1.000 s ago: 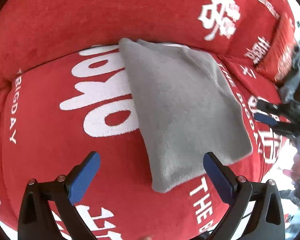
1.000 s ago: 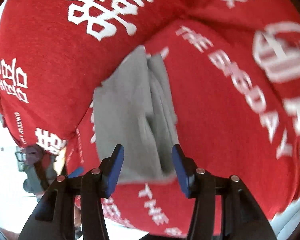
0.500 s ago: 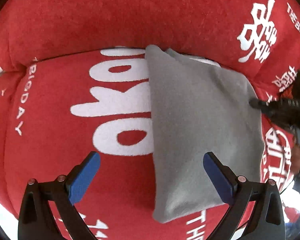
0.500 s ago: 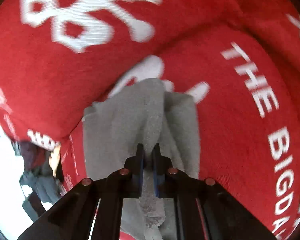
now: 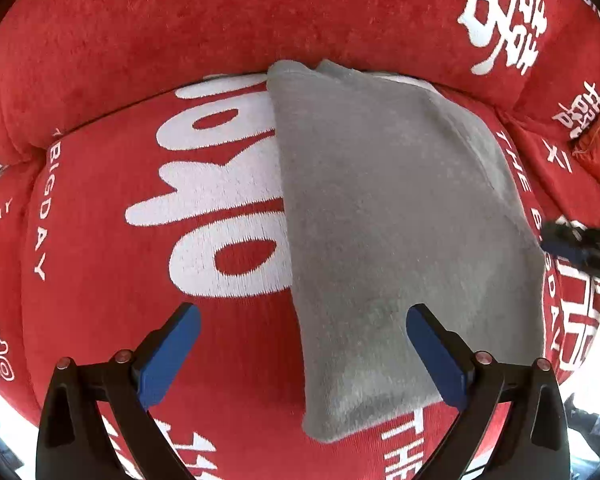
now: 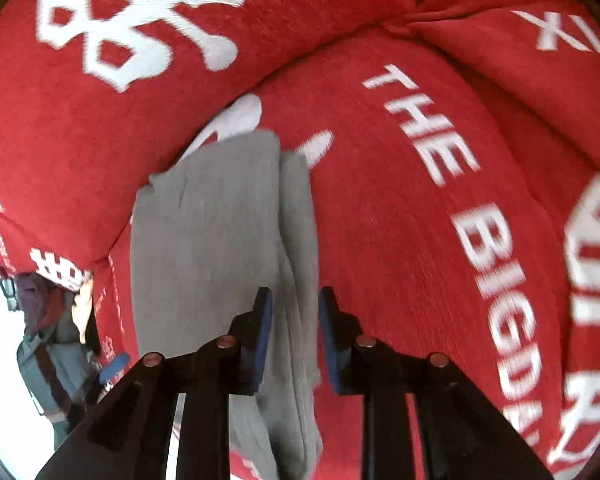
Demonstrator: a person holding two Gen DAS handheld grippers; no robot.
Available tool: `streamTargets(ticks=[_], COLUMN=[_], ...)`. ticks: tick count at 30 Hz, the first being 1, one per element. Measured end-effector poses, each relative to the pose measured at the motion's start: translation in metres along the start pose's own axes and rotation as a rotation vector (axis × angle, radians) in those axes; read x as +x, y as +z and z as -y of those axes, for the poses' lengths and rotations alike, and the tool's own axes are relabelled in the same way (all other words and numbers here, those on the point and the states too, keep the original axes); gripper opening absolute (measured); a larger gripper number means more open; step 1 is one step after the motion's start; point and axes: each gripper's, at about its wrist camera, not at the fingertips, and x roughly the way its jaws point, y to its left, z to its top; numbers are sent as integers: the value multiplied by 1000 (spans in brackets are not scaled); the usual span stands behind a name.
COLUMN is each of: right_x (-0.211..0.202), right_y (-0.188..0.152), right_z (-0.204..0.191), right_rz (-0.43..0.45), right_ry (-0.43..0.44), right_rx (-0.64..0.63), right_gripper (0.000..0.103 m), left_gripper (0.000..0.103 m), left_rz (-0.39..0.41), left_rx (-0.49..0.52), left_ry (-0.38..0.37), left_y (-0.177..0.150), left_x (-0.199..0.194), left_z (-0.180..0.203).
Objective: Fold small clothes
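Note:
A folded grey cloth (image 5: 396, 216) lies on a red sofa seat cushion (image 5: 112, 240) with white lettering. My left gripper (image 5: 300, 344) is wide open just above the cloth's near left edge, its right pad over the cloth. In the right wrist view the cloth (image 6: 204, 232) shows its layered edge. My right gripper (image 6: 294, 336) is partly open with a ridge of the cloth's edge between its pads, not clamped. The right gripper's tip also shows in the left wrist view (image 5: 572, 248) at the cloth's right edge.
The red sofa backrest (image 5: 260, 12) rises right behind the cloth. A second seat cushion (image 6: 540, 60) lies beyond a seam. Past the sofa's edge a person or clothing (image 6: 48, 344) shows against a bright floor.
My right gripper, shut on the cloth's edge half a second ago, has opened partway and released it. The left gripper stayed open and shifted slightly over the cloth.

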Motion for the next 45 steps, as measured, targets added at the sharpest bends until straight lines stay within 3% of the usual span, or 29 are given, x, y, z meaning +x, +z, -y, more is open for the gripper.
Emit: streamTargets(ticks=[2,8,14,29,32,45], right_x=[-12,-6,0,4,4,4], right_y=[-21,-69,-86,-82,-81,-72], right_z=[-1,-4,4,-2,-2,1], right_rz=[-5,-62,-85,-81,-78,-78], right_ry=[-11,-11,-8,-26,-28,-23], right_rx=[-10,15,58,31,25,24], right_gripper=[55,56,64,69,78,78], left_gripper=[103,103,103,103,103,103], left_rz=[-25,-23,-45,-81,-75,-118], left_rx=[-10,-14,-17,-29,-5,20], left_ry=[-3,8,35,17,27,-12], left_y=[-2,-6,-6,-7,-8,-10], left_x=[1,-2,2,9,10,20], left_z=[0,0,-3,-4,-2,11])
